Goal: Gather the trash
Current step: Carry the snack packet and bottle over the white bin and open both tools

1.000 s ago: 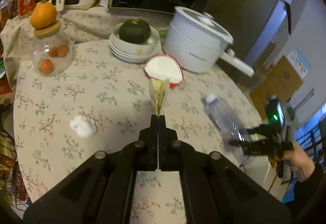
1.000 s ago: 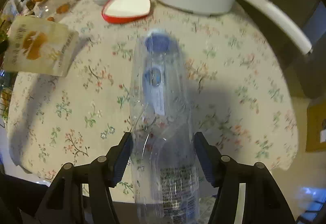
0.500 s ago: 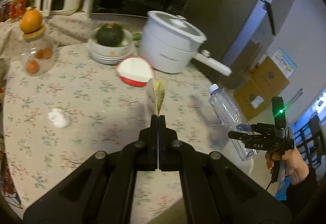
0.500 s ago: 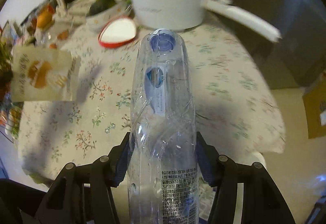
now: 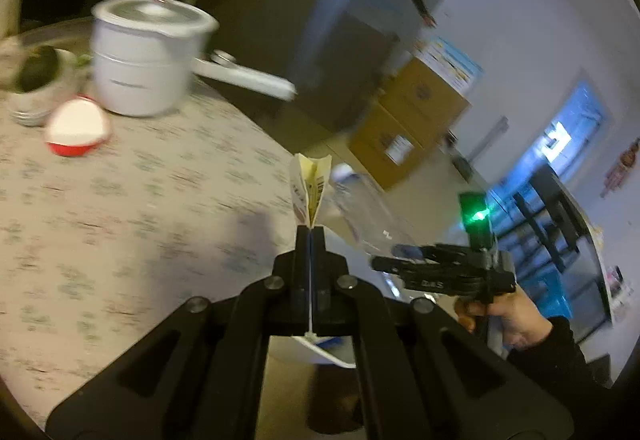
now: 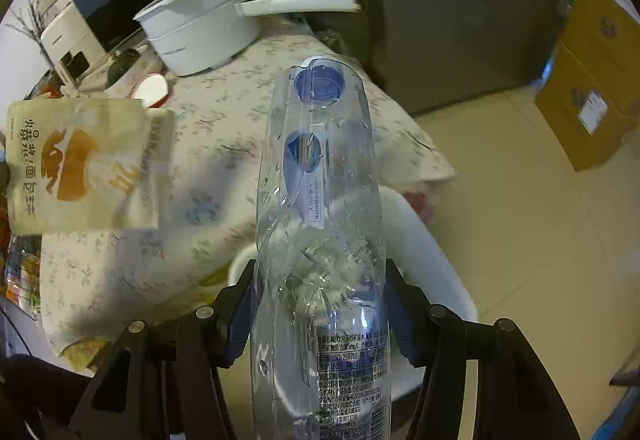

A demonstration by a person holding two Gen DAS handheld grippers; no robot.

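Left gripper (image 5: 310, 236) is clamped tight on a cream snack wrapper (image 5: 310, 186), jaws pressed flat together with the packet pinched edge-on between them and sticking straight out past the tips, lifted off the table (image 5: 132, 208). From the other camera that same wrapper (image 6: 86, 164) shows its printed face, hanging in the air over the floral tablecloth and casting a shadow on it. Right gripper (image 6: 320, 304) has both fingers squeezed against the sides of a clear plastic bottle (image 6: 320, 200), blue cap (image 6: 320, 82) pointing away from the camera, droplets inside the crumpled wall. The bottle is held up beyond the table's edge, above a white bin (image 6: 424, 236) on the tiled floor. In the left view, which is blurred, the right hand (image 5: 508, 320) grips its tool just right of the wrapper. On the table sit a white pot (image 5: 144, 56) with a long handle and a red-rimmed white dish (image 5: 76, 130); cardboard boxes (image 5: 412, 120) stand by the wall.
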